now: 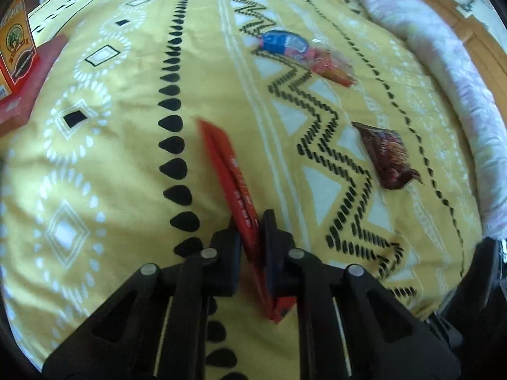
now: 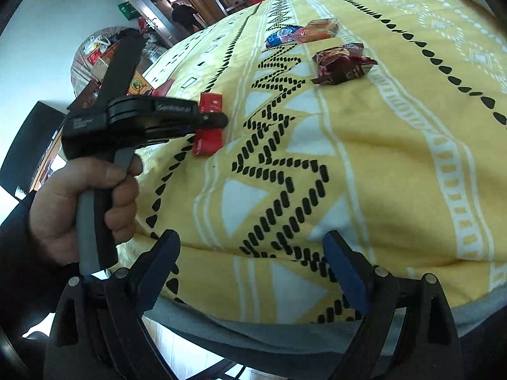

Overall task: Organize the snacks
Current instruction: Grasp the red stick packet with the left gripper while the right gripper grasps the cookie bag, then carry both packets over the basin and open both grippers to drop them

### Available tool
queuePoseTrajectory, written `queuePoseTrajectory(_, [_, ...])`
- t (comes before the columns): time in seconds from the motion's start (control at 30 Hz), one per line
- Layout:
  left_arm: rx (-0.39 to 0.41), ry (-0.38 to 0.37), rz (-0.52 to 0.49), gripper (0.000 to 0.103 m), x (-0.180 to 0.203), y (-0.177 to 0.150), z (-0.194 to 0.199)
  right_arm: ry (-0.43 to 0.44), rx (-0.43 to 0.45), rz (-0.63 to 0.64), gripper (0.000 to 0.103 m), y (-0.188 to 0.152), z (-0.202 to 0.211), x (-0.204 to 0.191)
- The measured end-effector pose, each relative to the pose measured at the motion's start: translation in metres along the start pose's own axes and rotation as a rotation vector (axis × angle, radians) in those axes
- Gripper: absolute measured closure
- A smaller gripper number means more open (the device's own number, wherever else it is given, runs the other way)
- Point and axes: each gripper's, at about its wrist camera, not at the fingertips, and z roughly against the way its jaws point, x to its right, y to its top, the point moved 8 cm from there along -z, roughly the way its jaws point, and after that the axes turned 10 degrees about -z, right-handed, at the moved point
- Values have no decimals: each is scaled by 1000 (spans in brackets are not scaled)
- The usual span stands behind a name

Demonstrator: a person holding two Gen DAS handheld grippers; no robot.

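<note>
My left gripper (image 1: pixel 253 231) is shut on a flat red snack packet (image 1: pixel 231 174) and holds it edge-up over the yellow patterned bedspread (image 1: pixel 111 158). In the right wrist view the same left gripper (image 2: pixel 218 120) shows from the side, clamped on the red packet (image 2: pixel 209 139). A dark brown snack bag (image 1: pixel 386 155) lies to the right; it also shows in the right wrist view (image 2: pixel 342 63). A blue packet (image 1: pixel 282 41) and an orange-red packet (image 1: pixel 329 66) lie farther off. My right gripper (image 2: pixel 253 266) is open and empty near the bed's front edge.
An orange box (image 1: pixel 16 44) stands on a red box (image 1: pixel 22 95) at the left edge of the bed. A white rolled blanket (image 1: pixel 443 50) runs along the right side. A cluttered round table (image 2: pixel 95 57) and a doorway are beyond the bed.
</note>
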Motion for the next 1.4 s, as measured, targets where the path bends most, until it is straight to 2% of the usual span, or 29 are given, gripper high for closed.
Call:
queuePoseTrajectory(0.1, [48,-35,-6,96,-6,-2,25,2,19,-4,10,4,4,0])
queuePoseTrajectory(0.2, [103,-20,-30,96,-13,-9,59,3,44,-4,10,10,8,0])
queuePoseTrajectory(0.4, [177,35,-55,96,-24,-12,95,-29,102,8,10,38,15,0])
queuePoseTrajectory(0.53, [208,60,-68,96,-27,-6,102,-101,154,24,10,80,9,7])
queuePoseTrajectory(0.7, [201,66,-55,96,-35,-4,99,-215,180,30,10,139,-15,22])
queuePoseTrajectory(0.9, [202,68,-40,96,-42,-1,96,-322,136,74,10,173,-55,38])
queuePoseTrajectory(0.97, [203,64,-40,96,-42,-1,96,-358,109,75,16,173,-65,48])
queuePoseTrajectory(1.07, [202,61,-37,96,-44,-1,94,-349,105,63,28,168,-66,58])
queuePoseTrajectory(1.13, [203,60,-35,96,-44,-2,95,-329,126,43,42,167,-59,63])
queuePoseTrajectory(1.2, [214,61,-37,96,-43,-3,99,-306,144,26,46,166,-51,65])
queuePoseTrajectory(1.4, [261,79,-51,96,-43,0,120,-245,197,62,47,154,-19,39])
